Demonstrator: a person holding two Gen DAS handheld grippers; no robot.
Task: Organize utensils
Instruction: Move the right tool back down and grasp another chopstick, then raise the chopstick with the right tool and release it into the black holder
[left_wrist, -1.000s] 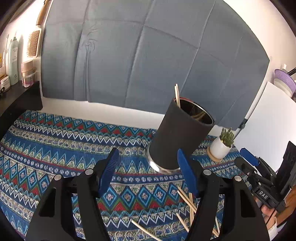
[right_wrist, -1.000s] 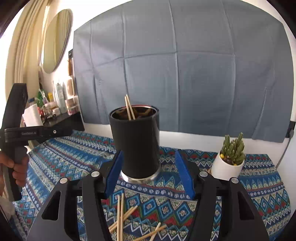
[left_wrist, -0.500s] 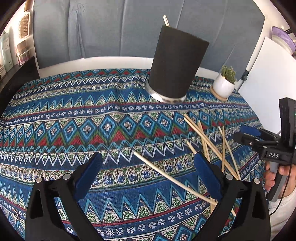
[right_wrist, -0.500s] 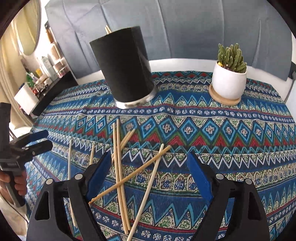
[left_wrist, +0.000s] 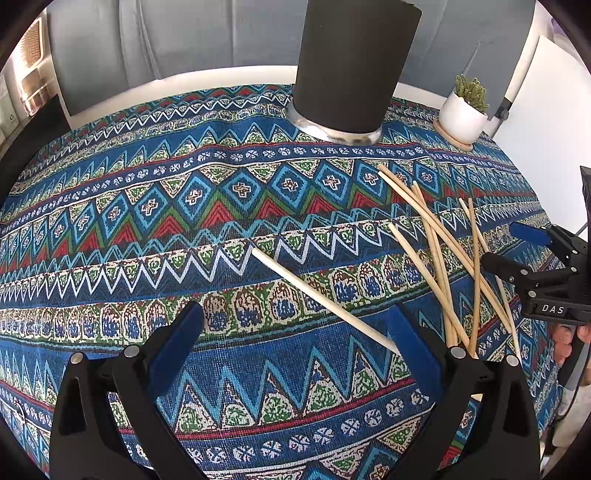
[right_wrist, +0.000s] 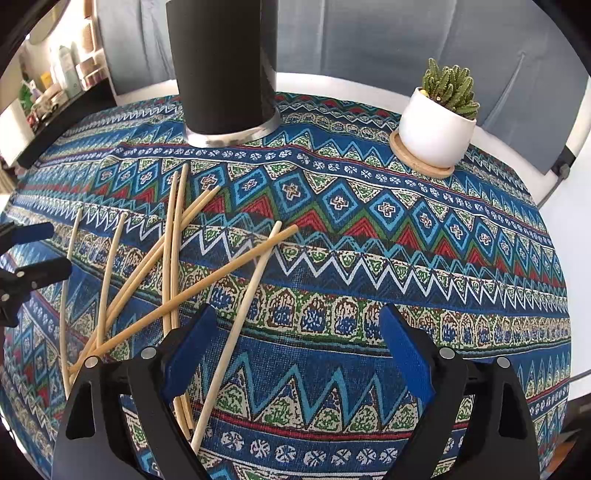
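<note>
While we hold both grippers over the patterned tablecloth (left_wrist: 110, 229) | left gripper (left_wrist: 295, 334): jaws wide apart, one pale chopstick (left_wrist: 321, 295) lying between | chopstick pile (right_wrist: 147, 266): loose, crossed | black holder (right_wrist: 221, 66): upright behind | right gripper (right_wrist: 295, 336): jaws opening, nothing gripped | potted cactus (right_wrist: 439, 118): far right.

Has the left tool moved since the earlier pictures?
Yes. The left tool came down toward the tablecloth; the black cup now sits higher in its view.
</note>
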